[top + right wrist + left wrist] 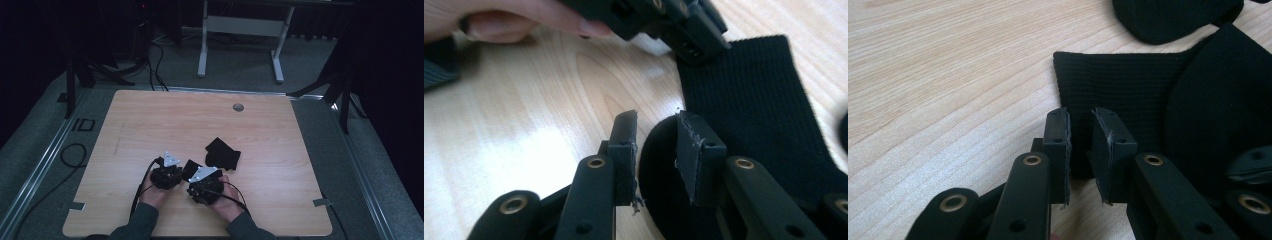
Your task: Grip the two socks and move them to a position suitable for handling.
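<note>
Two black-jawed grippers sit low on the pale wooden table (150,120). Left gripper (1080,142) stands with a narrow gap over the cuff of a flat black ribbed knit sock (1128,95); right gripper (656,150) hangs slightly parted over its folded toe end, gripping nothing. A second black sock (223,153) lies just beyond.

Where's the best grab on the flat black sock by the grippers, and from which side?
Probably the ribbed cuff edge of the black sock: it lies flat on the table with a straight, free hem facing the left gripper. Come in low from that open hem side, one jaw sliding under the edge. The toe end lies under folded fabric, so it is harder to pinch cleanly.
</note>
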